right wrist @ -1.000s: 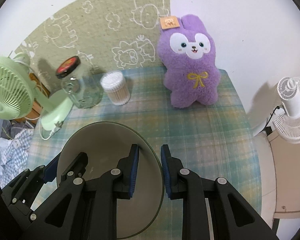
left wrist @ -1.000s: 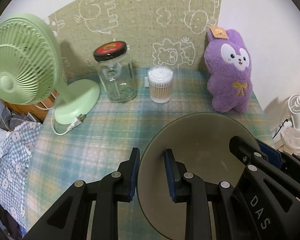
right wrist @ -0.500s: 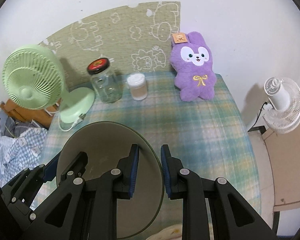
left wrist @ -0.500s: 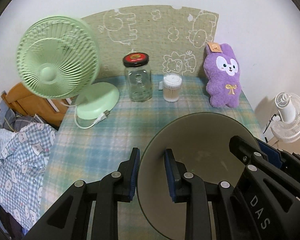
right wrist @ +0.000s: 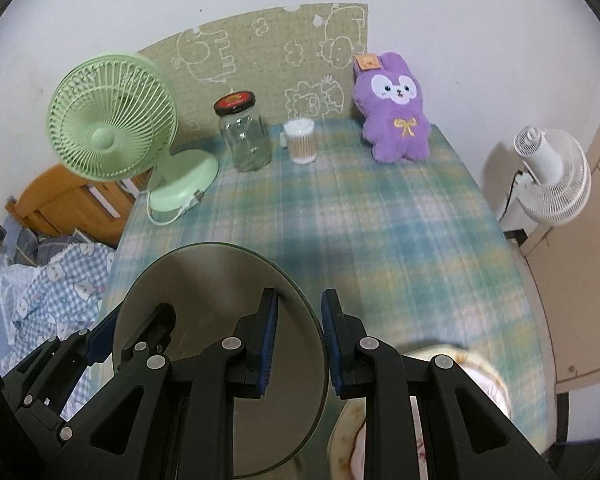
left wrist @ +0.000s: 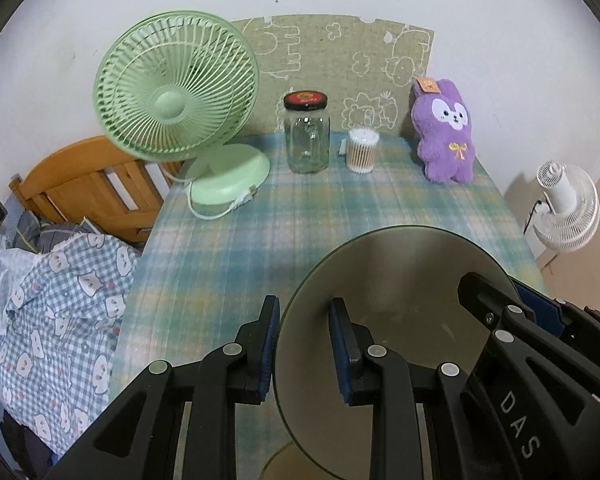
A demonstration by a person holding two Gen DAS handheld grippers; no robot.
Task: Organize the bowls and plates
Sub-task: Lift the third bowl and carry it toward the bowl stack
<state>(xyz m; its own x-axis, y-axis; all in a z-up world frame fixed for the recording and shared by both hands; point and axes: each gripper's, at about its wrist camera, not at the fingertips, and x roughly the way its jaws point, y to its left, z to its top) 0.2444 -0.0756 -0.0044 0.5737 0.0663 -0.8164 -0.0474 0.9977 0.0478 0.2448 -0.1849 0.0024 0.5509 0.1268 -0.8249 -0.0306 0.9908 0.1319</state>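
A round grey-green plate (left wrist: 400, 300) hangs tilted above the plaid tablecloth (left wrist: 300, 232), held by both grippers at opposite rims. My left gripper (left wrist: 304, 308) is shut on the plate's left rim, one blue pad under it and one over it. My right gripper (right wrist: 298, 300) is shut on the right rim of the same plate (right wrist: 204, 292). Each gripper shows in the other's view at the plate's far side. A cream patterned dish (right wrist: 480, 368), blurred, lies on the table below the right gripper's fingers; whether it is a plate or a bowl I cannot tell.
Along the far wall stand a green desk fan (left wrist: 176, 88), a glass jar with a red-and-black lid (left wrist: 306, 136), a cup of cotton swabs (left wrist: 363, 150) and a purple plush rabbit (left wrist: 446, 132). A wooden chair (left wrist: 84, 184) with checked cloth is left; a white fan (left wrist: 564, 208) right.
Both grippers have drawn back from the wall and risen a little with the plate between them. The far objects look smaller, and the cream dish has come into the right wrist view.
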